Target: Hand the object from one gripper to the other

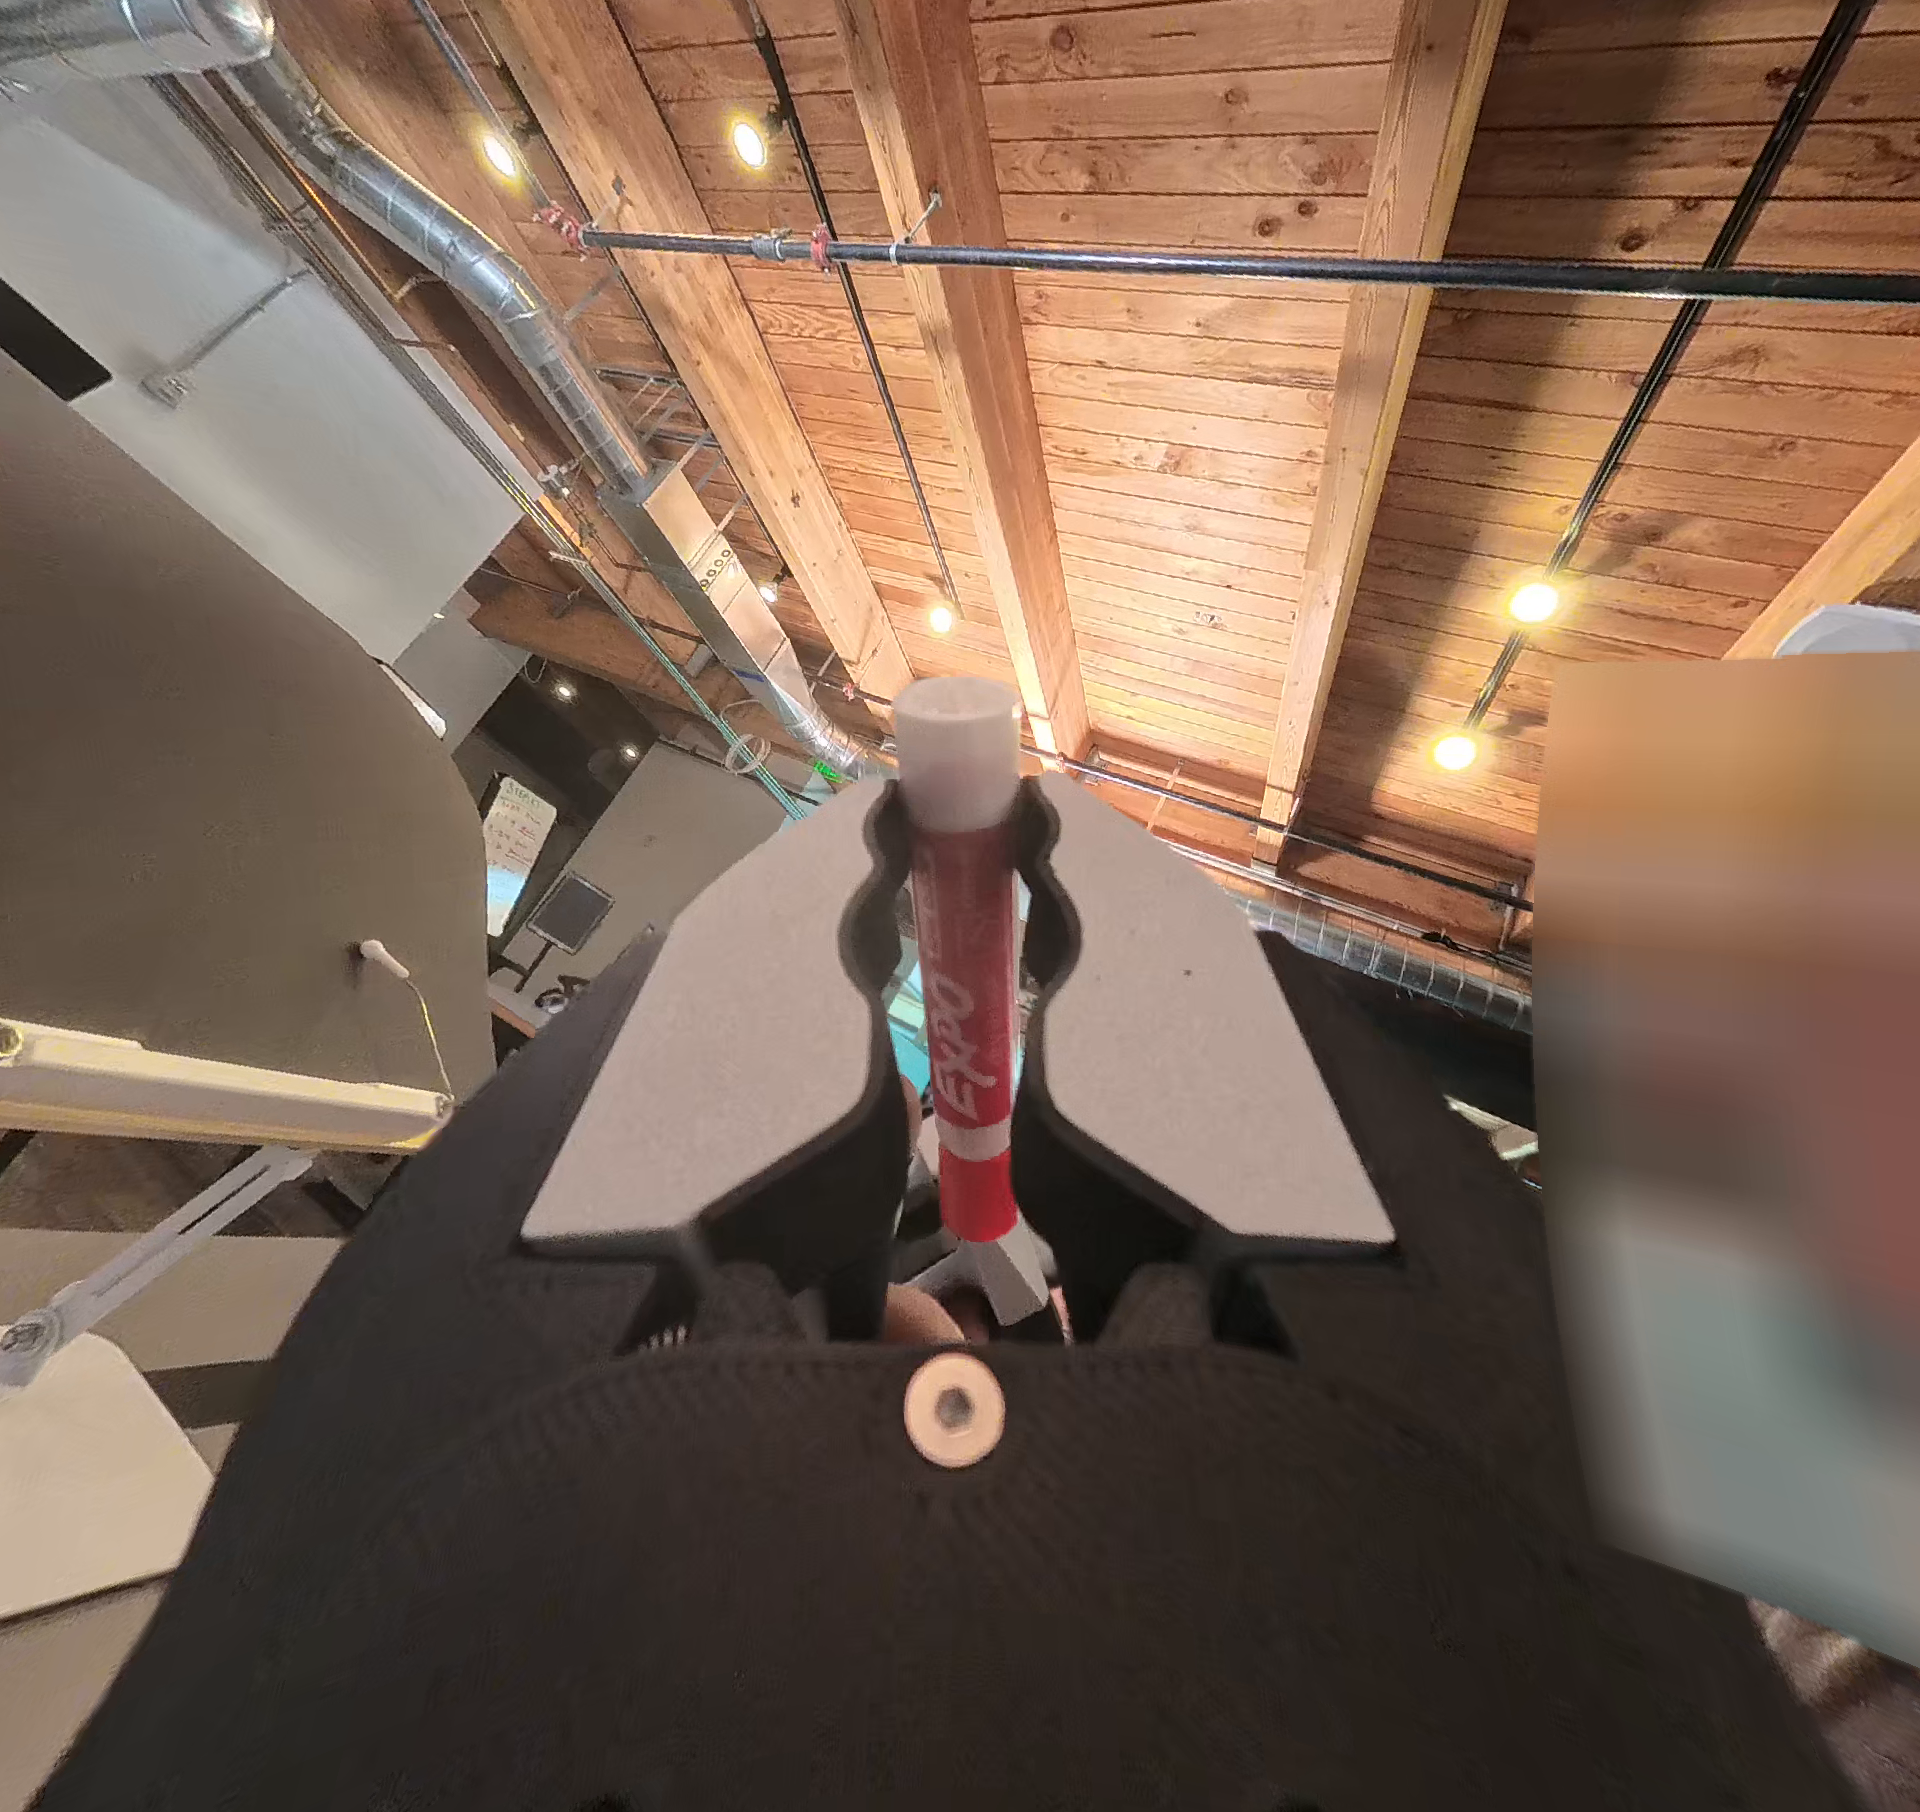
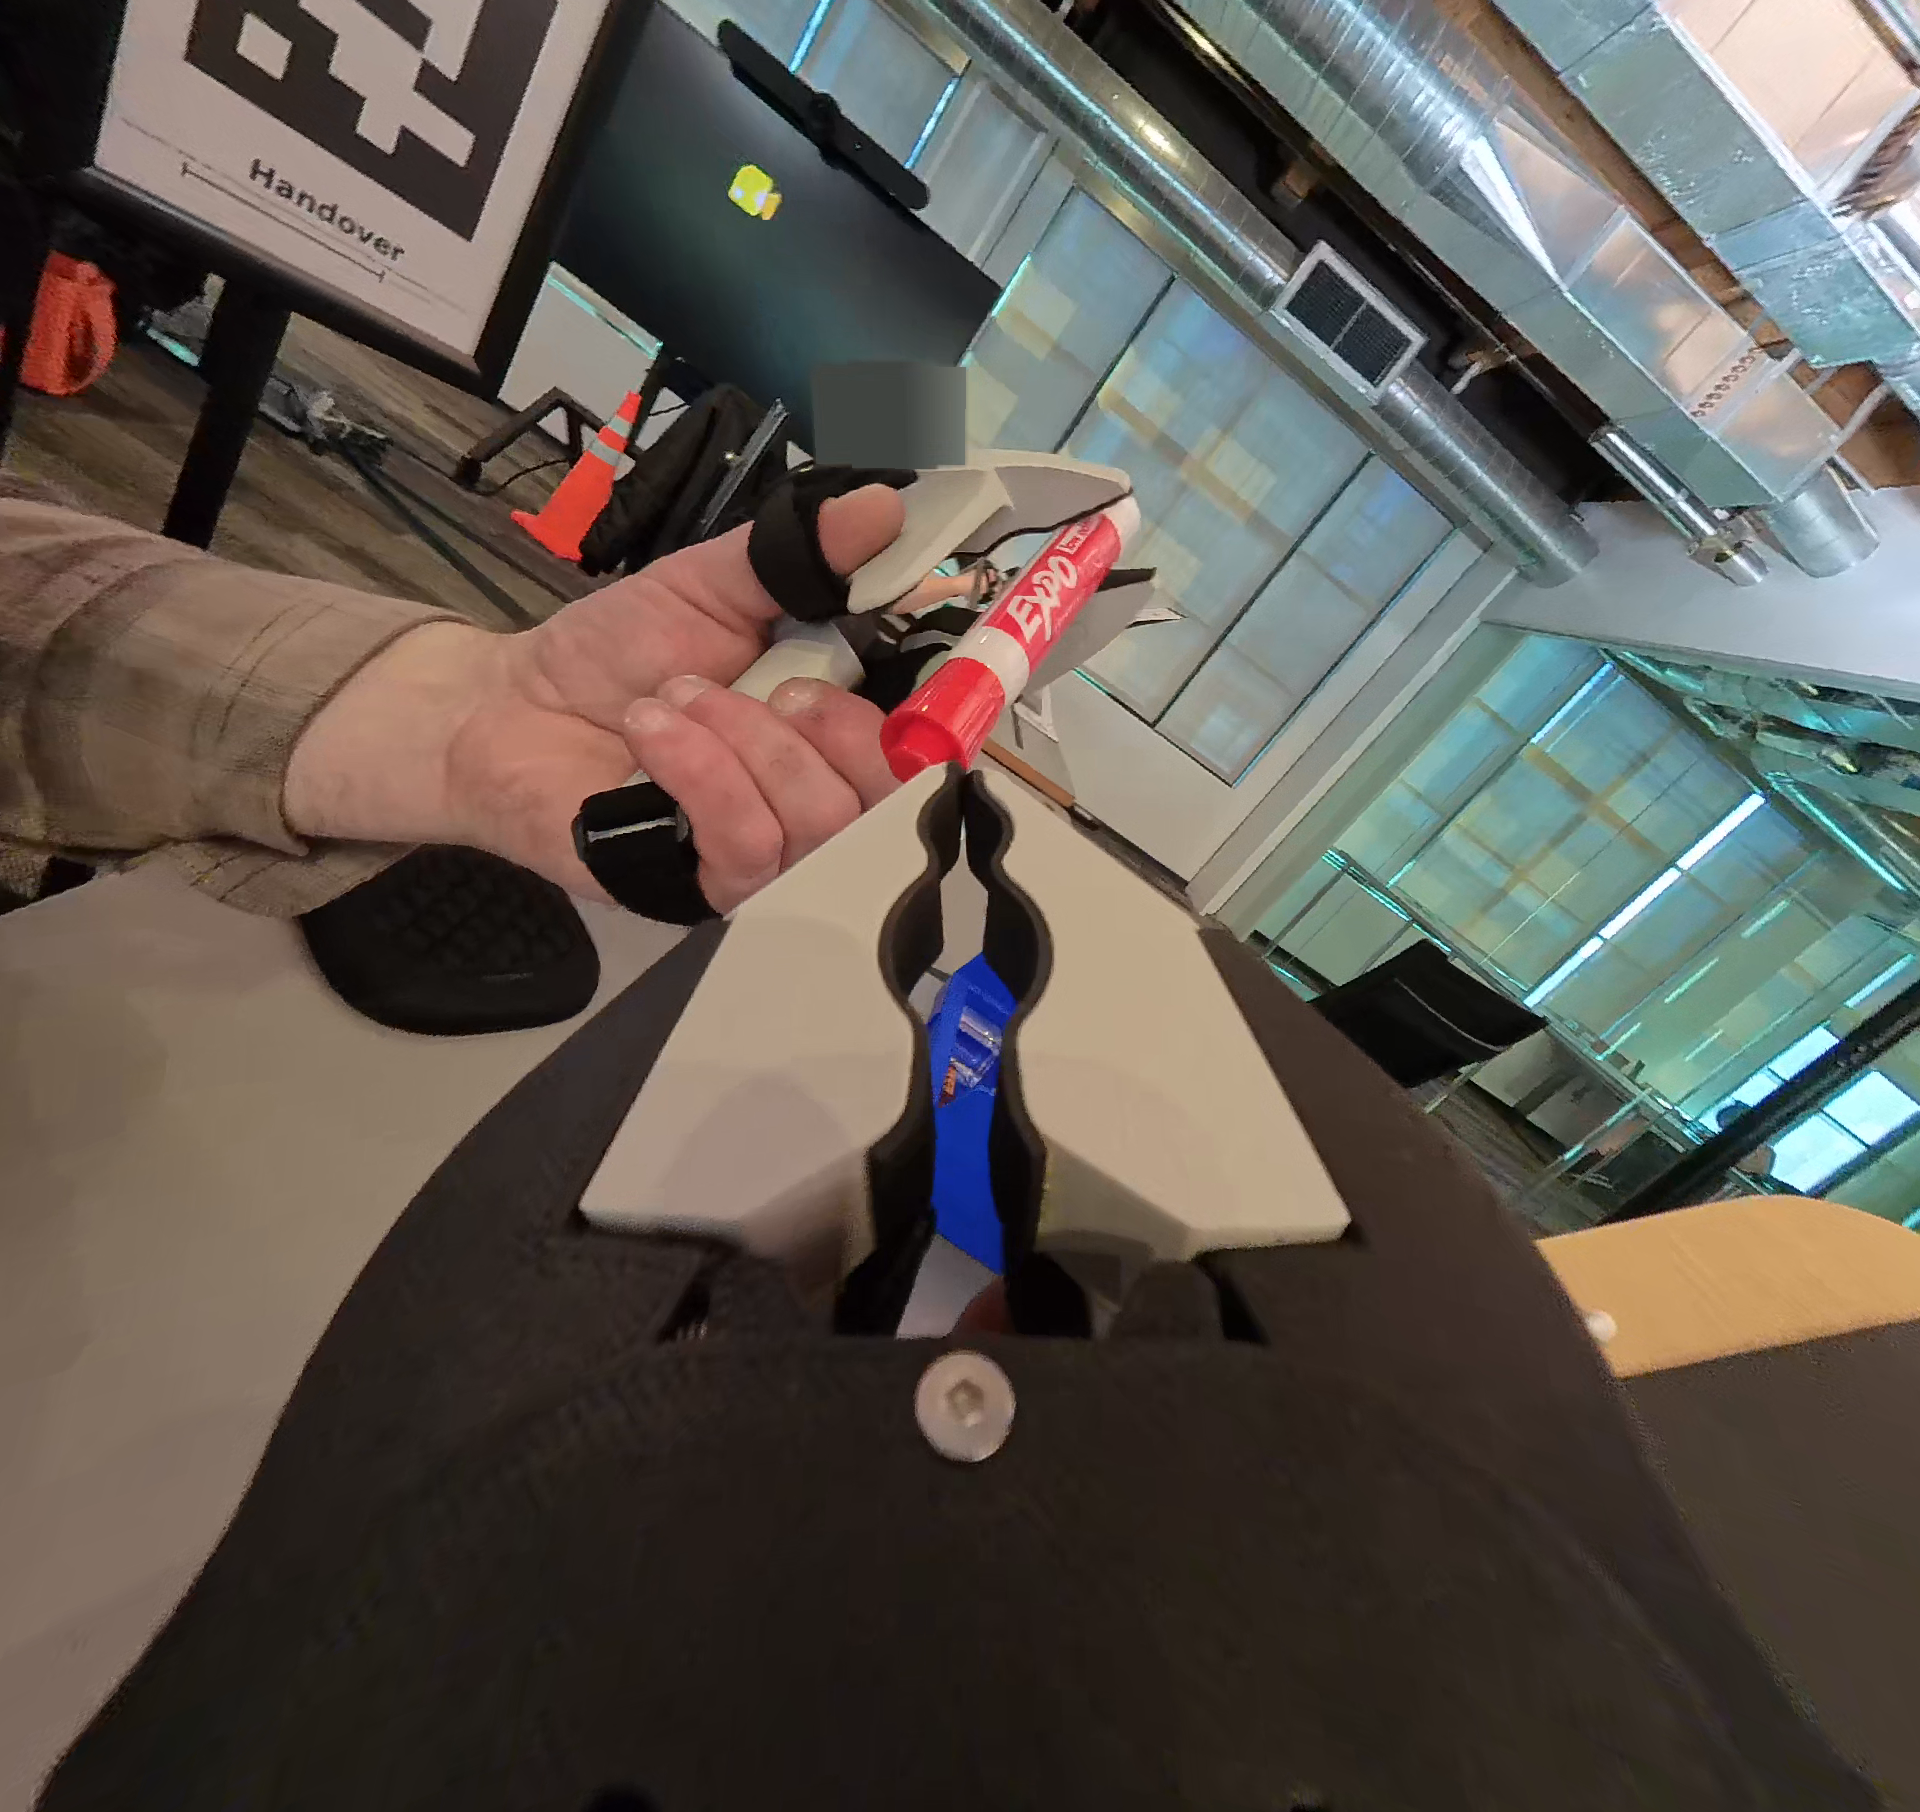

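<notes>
My left gripper [image 1: 956,796] points up at the ceiling and is shut on a red marker [image 1: 961,962]. Its pads press the barrel just under the white end, and the red cap points back toward the hand. In the right wrist view a person's hand [image 2: 623,702] holds that left gripper [image 2: 1049,536] with the marker [image 2: 1023,640] slanting down, red cap lowest. My right gripper [image 2: 961,780] is shut, its tips touching with nothing between them. It sits just under the marker's red cap without gripping it.
A black padded object [image 2: 457,941] lies on the white table [image 2: 156,1191] under the hand. A framed black-and-white pattern board [image 2: 343,79] and an orange cone [image 2: 587,484] stand beyond. A white lamp arm [image 1: 208,1087] is at the left. A blue part [image 2: 971,1118] shows behind my right jaws. Across from one pair of fingers to the other is roughly 9 centimetres.
</notes>
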Action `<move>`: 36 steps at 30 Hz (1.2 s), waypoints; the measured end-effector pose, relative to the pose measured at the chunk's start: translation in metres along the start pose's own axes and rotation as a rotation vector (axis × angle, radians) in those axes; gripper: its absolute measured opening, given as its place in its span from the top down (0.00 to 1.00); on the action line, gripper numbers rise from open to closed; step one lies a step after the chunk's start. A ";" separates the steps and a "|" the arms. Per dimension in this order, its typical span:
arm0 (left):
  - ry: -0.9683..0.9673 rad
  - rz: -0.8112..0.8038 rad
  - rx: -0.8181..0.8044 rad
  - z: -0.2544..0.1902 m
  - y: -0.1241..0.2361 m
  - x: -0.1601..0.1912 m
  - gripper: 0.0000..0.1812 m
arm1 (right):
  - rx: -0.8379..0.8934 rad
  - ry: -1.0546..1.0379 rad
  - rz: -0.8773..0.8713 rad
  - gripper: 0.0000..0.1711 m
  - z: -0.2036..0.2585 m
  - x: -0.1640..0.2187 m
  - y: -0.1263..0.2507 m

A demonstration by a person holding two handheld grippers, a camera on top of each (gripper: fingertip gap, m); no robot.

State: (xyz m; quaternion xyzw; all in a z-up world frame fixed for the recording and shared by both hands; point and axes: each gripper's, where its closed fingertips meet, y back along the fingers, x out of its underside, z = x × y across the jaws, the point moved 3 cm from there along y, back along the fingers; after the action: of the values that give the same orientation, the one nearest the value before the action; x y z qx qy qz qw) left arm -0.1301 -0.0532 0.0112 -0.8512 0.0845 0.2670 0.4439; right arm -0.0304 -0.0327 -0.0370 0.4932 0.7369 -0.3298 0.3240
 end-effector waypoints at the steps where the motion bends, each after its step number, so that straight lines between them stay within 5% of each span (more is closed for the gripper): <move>1: -0.007 -0.008 -0.002 0.000 0.000 -0.002 0.89 | 0.012 -0.013 0.005 1.00 -0.002 0.001 0.000; 8: -0.051 -0.016 0.005 -0.004 0.000 -0.008 0.89 | -0.103 -0.222 0.025 0.89 -0.001 0.008 0.005; 29: -0.213 0.022 0.000 -0.012 -0.001 -0.001 0.89 | -0.116 -0.372 0.033 0.98 0.000 0.006 -0.007; 36: -0.264 0.058 0.001 -0.014 -0.003 0.003 0.89 | -0.167 -0.420 0.048 0.91 0.004 0.008 -0.006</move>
State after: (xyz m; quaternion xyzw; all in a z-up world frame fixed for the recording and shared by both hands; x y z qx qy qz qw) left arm -0.1215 -0.0619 0.0185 -0.8057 0.0501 0.3891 0.4438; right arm -0.0376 -0.0330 -0.0448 0.4027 0.6659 -0.3555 0.5177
